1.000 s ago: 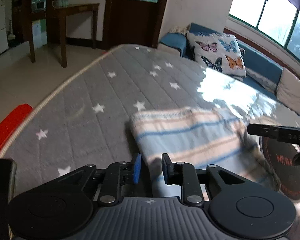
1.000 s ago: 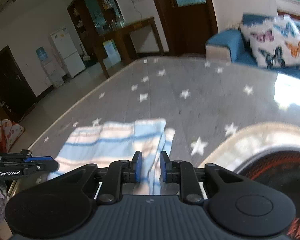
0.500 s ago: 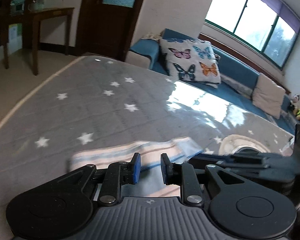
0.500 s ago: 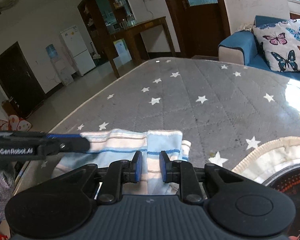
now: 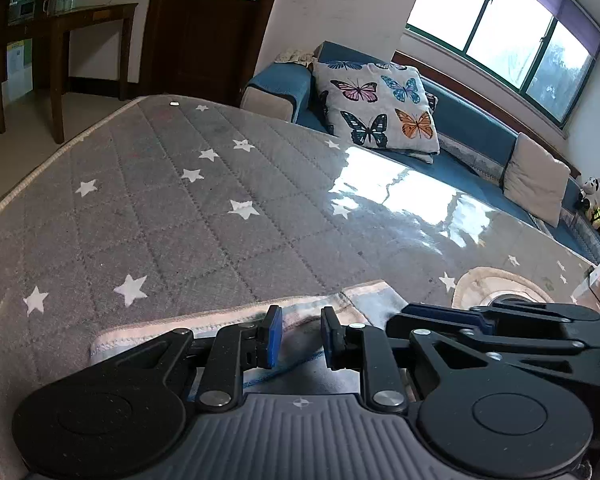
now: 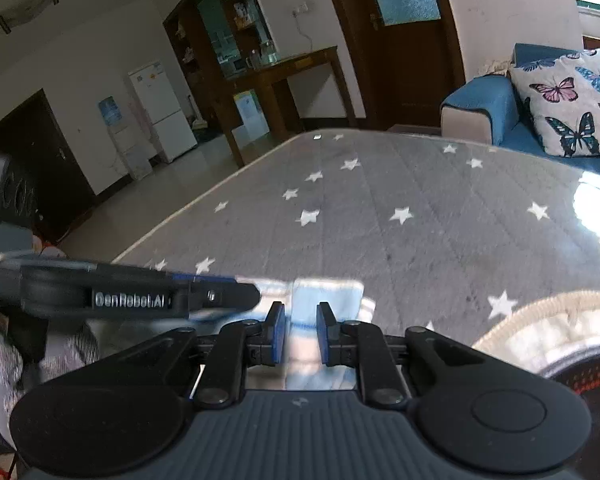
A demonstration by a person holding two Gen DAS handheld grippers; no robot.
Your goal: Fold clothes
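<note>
1. Left wrist cam: low, close over mattress (image 5: 220,208) near edge, facing far corner, sofa (image 5: 480,132), window.
2. Right wrist cam: same height, faces far-left edge, doorway.
3. Shared: striped cloth (image 6: 324,300), butterfly pillow (image 5: 376,108).

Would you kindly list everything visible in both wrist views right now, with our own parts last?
striped cloth: one, pale blue and cream, folded on the mattress beneath both grippers
mattress: one, grey with white stars
butterfly cushion: one, white, on the sofa
sofa: one, blue, under the window
plain cushion: one, beige, on the sofa
wooden table: one, dark brown, by the door
refrigerator: one, white, far wall
left gripper: black, blue pads, narrow gap over the cloth
right gripper: black, blue pads, narrow gap over the cloth
</note>
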